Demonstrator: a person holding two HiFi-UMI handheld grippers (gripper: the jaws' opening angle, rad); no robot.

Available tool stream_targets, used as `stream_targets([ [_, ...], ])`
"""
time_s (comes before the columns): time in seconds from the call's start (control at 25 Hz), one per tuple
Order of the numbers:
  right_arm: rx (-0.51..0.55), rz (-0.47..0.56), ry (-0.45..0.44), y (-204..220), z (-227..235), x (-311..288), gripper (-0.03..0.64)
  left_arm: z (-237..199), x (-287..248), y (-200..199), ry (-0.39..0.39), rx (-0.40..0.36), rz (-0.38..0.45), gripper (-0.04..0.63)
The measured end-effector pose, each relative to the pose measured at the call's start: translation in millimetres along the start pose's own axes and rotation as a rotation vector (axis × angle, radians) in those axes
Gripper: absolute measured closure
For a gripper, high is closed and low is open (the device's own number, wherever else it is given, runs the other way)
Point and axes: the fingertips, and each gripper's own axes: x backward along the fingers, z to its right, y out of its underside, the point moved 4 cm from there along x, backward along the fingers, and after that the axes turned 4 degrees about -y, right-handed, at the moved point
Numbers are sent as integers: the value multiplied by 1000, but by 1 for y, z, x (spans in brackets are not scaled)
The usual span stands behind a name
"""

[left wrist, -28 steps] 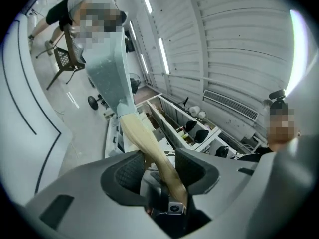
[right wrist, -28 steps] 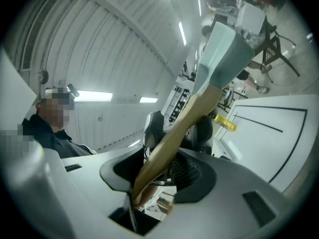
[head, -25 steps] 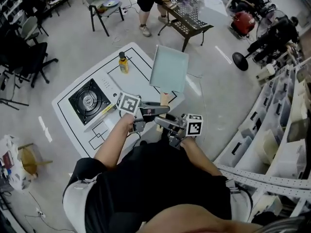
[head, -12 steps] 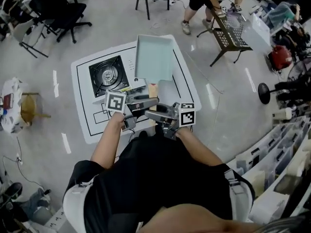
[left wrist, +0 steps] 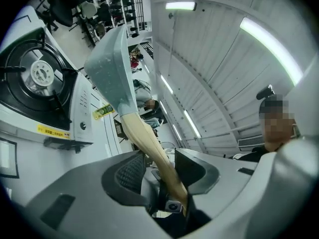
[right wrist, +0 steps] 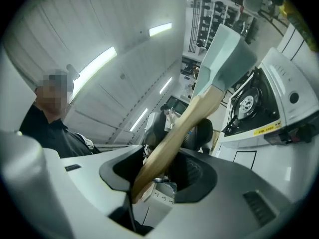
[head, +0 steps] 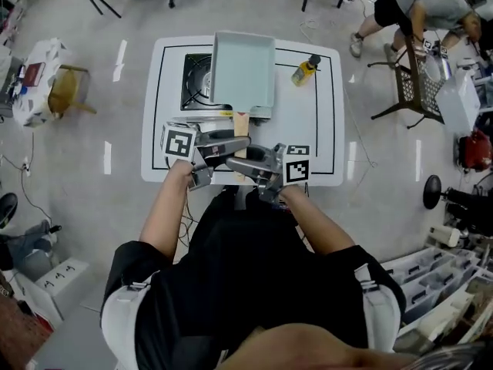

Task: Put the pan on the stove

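A: First entry: what has changed over the last second?

B: Item: black single-burner gas stove [head: 196, 82] in a white housing, on the left part of the white table [head: 323, 133] with black outlines. A second ago it lay well apart from the pan, off to the pan's left. Now the pale blue-green square pan [head: 244, 69] overlaps the burner's right side in the head view. Both grips are as they were.

A: Meaning for the task?

B: The carry is nearly done, by my reading. The pan looks raised above the stove rather than resting on it, and it sits right of the burner's centre. A shift left and a lowering remain.

A: Tongs, left to right?

B: Left gripper [head: 223, 140]: jaws fairly wide, clamped on the pan's light wooden handle [head: 241, 126], which runs out between the pads in the left gripper view. Right gripper [head: 250, 160]: likewise wide and pressed on the same handle from the other side, just beside the left one.

A: Heading and long axis?

B: The long axis runs straight away from the person. The handle end is nearest the body, and the pan body is at the far end, pointing toward the table's far edge. The open side is up, with the inside showing. In both gripper views the handle climbs away from the jaws, so the body appears higher than the held end.

A: Anything else to list?

B: One yellow bottle [head: 306, 70] with a dark cap, right of the pan and apart from it.
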Motion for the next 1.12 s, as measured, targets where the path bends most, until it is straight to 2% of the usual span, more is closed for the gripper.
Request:
stream_targets([
  [0.12,-34,-26,-3,5,28,-37,423,-28,39,-6,-22,41,19,399],
  [0.24,-56,-38,4,7,44,-47,423,-41,47,-8,-8,90,47,399],
  [0.64,-104,-45,49,21,87,-61,423,-90,64,0,6,113,29,397],
  [1.12,-112,-46,83,31,107,-58,423,-111,62,9,43,134,28,397],
])
